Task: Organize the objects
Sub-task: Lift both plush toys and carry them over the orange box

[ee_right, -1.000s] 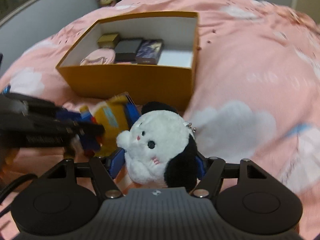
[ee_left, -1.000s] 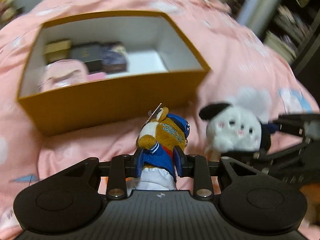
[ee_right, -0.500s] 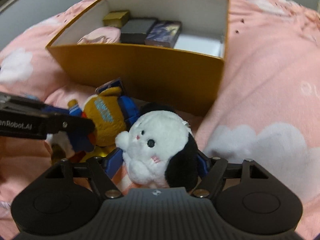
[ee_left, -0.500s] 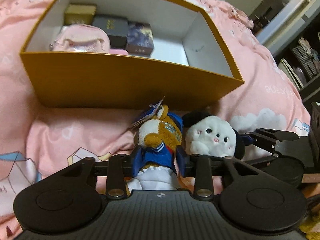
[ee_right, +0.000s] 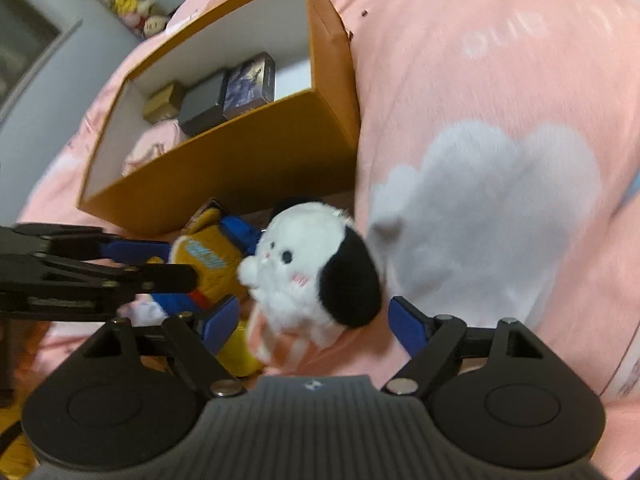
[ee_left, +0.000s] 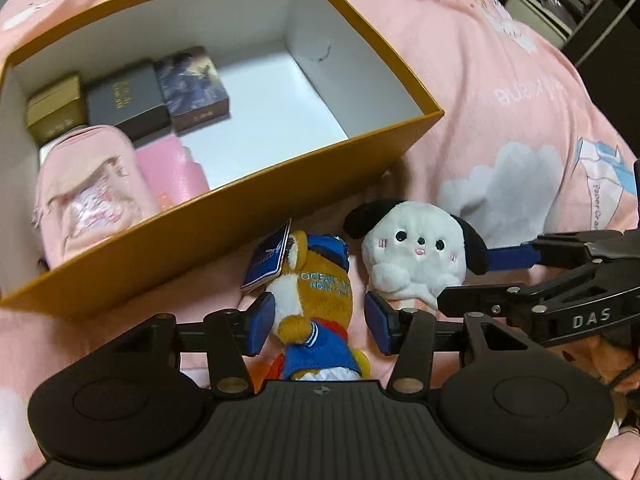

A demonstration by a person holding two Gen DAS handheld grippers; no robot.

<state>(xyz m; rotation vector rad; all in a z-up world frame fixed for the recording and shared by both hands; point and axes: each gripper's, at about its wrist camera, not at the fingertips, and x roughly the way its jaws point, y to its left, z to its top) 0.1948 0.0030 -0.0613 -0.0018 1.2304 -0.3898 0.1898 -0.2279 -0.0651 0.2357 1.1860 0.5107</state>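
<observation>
Fingers [ee_left: 262, 320] astride brown plush [ee_left: 316, 292], orange box [ee_left: 224, 216] ahead

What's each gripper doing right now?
Left gripper: open, fingers astride the brown plush.
Right gripper: open, fingers astride the white plush.

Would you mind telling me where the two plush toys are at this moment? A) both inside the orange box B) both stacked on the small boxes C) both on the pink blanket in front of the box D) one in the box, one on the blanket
C: the brown bear plush and the white dog plush lie side by side on the pink blanket, outside the orange box, each between open claw fingers.
</observation>
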